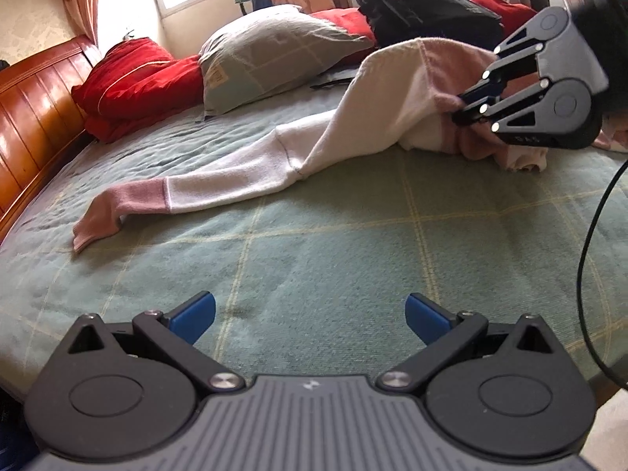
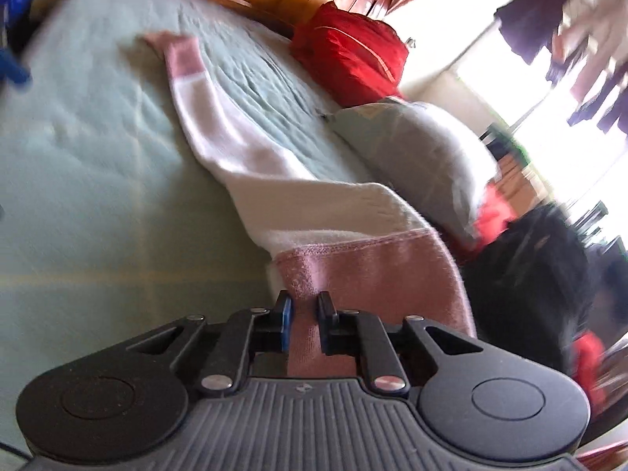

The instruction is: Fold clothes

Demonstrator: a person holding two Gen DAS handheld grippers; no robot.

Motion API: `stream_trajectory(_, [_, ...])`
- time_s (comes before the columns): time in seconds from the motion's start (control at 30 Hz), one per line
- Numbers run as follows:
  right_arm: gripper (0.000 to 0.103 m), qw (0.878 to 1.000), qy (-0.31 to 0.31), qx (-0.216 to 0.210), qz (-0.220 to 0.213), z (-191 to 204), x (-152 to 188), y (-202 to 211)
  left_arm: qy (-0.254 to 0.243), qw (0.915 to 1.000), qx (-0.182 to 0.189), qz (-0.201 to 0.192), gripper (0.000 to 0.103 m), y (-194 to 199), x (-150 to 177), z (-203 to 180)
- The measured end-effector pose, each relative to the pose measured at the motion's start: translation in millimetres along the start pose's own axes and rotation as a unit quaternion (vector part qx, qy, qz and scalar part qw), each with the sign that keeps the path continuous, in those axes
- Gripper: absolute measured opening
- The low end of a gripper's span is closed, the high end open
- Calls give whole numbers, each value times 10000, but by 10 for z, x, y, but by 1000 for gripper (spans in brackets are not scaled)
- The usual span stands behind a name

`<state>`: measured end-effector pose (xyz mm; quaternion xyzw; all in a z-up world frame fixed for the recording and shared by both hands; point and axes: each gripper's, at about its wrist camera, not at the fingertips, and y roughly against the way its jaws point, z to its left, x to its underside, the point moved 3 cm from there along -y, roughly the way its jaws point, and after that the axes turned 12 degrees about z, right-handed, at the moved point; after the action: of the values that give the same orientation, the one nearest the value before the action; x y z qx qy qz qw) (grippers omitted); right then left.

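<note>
Gripping the pink hem of a white and pink sweater, the right gripper has its 2 fingers clamped on the cloth and lifts that end off the green bedspread. One sleeve trails flat across the bed toward the wooden headboard. The left gripper hovers above the bedspread, its jaws spread wide and empty. Red and grey pillows lie behind the sweater.

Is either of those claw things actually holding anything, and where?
The right gripper pinches the pink hem band of the pink-and-white sweater. The left gripper is open, holding nothing.
</note>
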<state>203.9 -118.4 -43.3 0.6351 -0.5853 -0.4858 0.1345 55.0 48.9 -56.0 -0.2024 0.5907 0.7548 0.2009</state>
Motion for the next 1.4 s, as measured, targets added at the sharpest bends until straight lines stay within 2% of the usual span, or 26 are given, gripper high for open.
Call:
stream_trajectory(0.17, [16,9921,-580,-1111,-77,-20,-46,184,-1,10000,-25,-86,102,47,-18,20])
stream_trajectory(0.3, [16,9767,-828,-1977,-131,59,-102,293,93,9998,-100,-134,102,93,-5,95])
stream_trajectory(0.57, [15,9356,-981,-3378,-300,365,-376,428,406,9979,-385,-311,102,279,26,365])
stream_trajectory(0.6, [6,9282,-1022,-3559,-359,384,-419,436,433,9977,-410,-317,102,292,34,389])
stream_trajectory(0.63, [2,9167,-1092,-3819,-427,399,-463,440,460,9975,-435,-323,102,305,41,414])
stream_trajectory(0.67, [2,9038,-1165,-4090,-479,413,-504,441,487,9972,-460,-329,102,318,48,438])
stream_trajectory(0.7, [3,8990,-1198,-4183,-498,437,-535,432,514,9969,-485,-335,102,331,55,463])
stream_trajectory(0.8, [10,9118,-1218,-3891,-484,511,-572,387,559,9966,-514,-319,102,339,72,497])
stream_trajectory(0.87, [13,9161,-1432,-3723,-413,451,-451,345,503,9973,-448,-287,102,312,70,458])
stream_trajectory(0.93, [27,9180,-1673,-3578,-361,372,-307,309,416,9982,-350,-265,102,288,55,392])
stream_trajectory(1.0, [65,9178,-1994,-3410,-394,218,-65,328,303,9989,-232,-257,102,268,10,304])
stream_trajectory(1.07, [84,9179,-2373,-3140,-509,44,241,404,141,9995,-86,-277,102,258,-51,180])
stream_trajectory(1.1, [90,9157,-2555,-3056,-532,-32,392,427,36,9996,24,-288,102,254,-86,94])
stream_trajectory(1.27, [97,9015,-3498,-2516,-393,-365,1133,397,-503,9952,707,-448,102,271,-232,-337])
stream_trajectory(1.4, [97,8903,-4078,-2028,-12,-532,1636,236,-990,9821,1500,-571,102,293,-343,-711])
